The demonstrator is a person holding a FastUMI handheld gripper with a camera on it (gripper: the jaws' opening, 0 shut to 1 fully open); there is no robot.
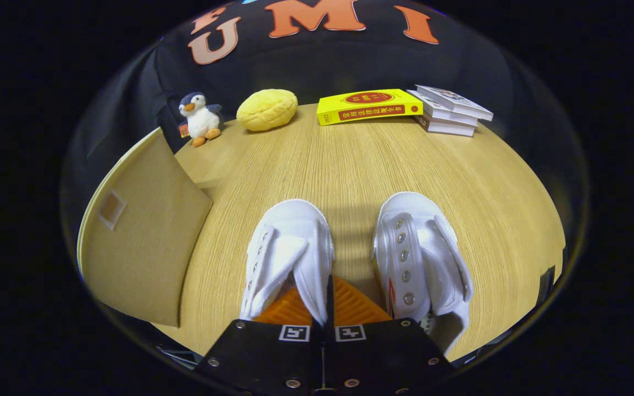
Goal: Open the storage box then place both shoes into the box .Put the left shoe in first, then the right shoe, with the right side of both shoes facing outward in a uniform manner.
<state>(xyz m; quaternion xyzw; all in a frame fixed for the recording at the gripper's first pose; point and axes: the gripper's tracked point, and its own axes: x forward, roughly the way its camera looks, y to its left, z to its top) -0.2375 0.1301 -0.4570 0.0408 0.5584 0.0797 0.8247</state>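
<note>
Two white canvas shoes on wooden table, metal eyelets and fold-over straps, no laces visible. Left-hand shoe and right-hand shoe side by side, a strip of table between, both with toes pointing far, long axes running near-to-far, heels at near edge by gripper. Gripper fingers closed almost together, pinching inner side wall of left-hand shoe's collar between them; right-hand shoe just right of fingers, untouched. Tan storage box at left of table, well apart from shoes, one flat panel with a small square patch facing up; open or closed cannot tell. Far edge: one penguin plush toy, one yellow round cushion, one yellow book, one stack of three pale books at far right.
</note>
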